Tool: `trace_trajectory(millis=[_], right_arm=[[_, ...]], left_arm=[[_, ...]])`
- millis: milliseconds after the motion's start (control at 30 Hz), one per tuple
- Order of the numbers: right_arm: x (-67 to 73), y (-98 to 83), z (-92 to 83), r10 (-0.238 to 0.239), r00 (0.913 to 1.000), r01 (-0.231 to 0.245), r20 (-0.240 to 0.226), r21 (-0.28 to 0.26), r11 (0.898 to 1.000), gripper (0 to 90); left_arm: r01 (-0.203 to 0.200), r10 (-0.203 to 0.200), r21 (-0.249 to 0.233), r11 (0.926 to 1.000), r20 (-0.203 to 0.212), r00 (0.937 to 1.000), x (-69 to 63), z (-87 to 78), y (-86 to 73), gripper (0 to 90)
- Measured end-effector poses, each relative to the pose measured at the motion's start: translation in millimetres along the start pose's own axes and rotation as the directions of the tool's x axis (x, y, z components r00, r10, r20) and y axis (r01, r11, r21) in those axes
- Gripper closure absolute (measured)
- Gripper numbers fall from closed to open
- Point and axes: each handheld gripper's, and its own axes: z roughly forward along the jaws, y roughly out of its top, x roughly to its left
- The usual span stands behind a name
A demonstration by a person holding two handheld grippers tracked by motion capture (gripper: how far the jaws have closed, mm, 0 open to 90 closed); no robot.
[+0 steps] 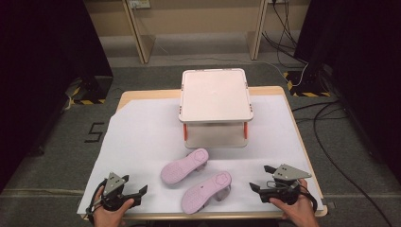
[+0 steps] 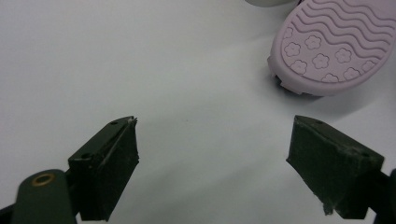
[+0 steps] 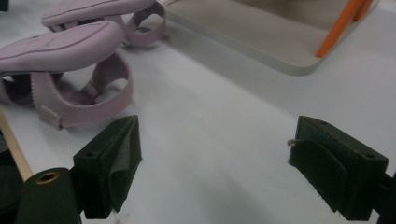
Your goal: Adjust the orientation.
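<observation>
Two pink sandals [image 1: 184,166] [image 1: 206,190] lay sole-up on the surface [image 1: 142,132] between the left tongs [image 1: 142,190] and the right tongs [image 1: 253,186], near both and touched by neither. Both pairs of jaws were spread wide with nothing held. Beyond the sandals, farther from the tongs, a two-tier rack [image 1: 215,94] stood. No grasp had been begun, it was judged; the reach was the step in hand. Next, one sandal would need to be closed on at its edge or strap and, probably, turned over.
</observation>
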Motion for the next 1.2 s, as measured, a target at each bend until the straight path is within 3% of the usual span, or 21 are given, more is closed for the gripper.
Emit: trace_trajectory(millis=[433, 667, 900, 1133, 1200], right_arm=[[30.3, 0.7, 9.4, -0.046, 0.9908, 0.048, -0.127, 0.011, 0.999, 17.7], [47.9, 1.0, 17.5, -0.080, 0.9747, 0.083, -0.209, 0.005, 0.997, 21.7], [60.8, 6.9, 27.0, -0.145, 0.9562, 0.142, -0.254, -0.028, 0.989, 27.7], [68.7, 13.0, 42.3, -0.159, 0.9419, 0.152, -0.296, -0.047, 0.987, 32.3], [70.5, 14.1, 48.9, -0.175, 0.9327, 0.171, -0.315, -0.042, 0.984, 36.9]], left_arm=[[0.011, -0.011, 0.001, 0.9999, -0.012, 0.9999, 1.1, 1.4, -0.3, 15.1], [0.009, -0.009, 0.000, 1.0000, -0.013, 0.9999, 1.1, 1.7, 0.0, 15.1], [0.013, -0.013, 0.002, 0.9999, -0.009, 0.9999, 0.7, 2.8, -0.1, 15.2], [0.010, -0.010, 0.003, 0.9999, -0.003, 0.9999, 0.2, 3.4, 0.0, 15.5], [0.011, -0.011, 0.003, 0.9999, -0.002, 0.9999, 0.2, 3.4, 0.1, 15.6]])
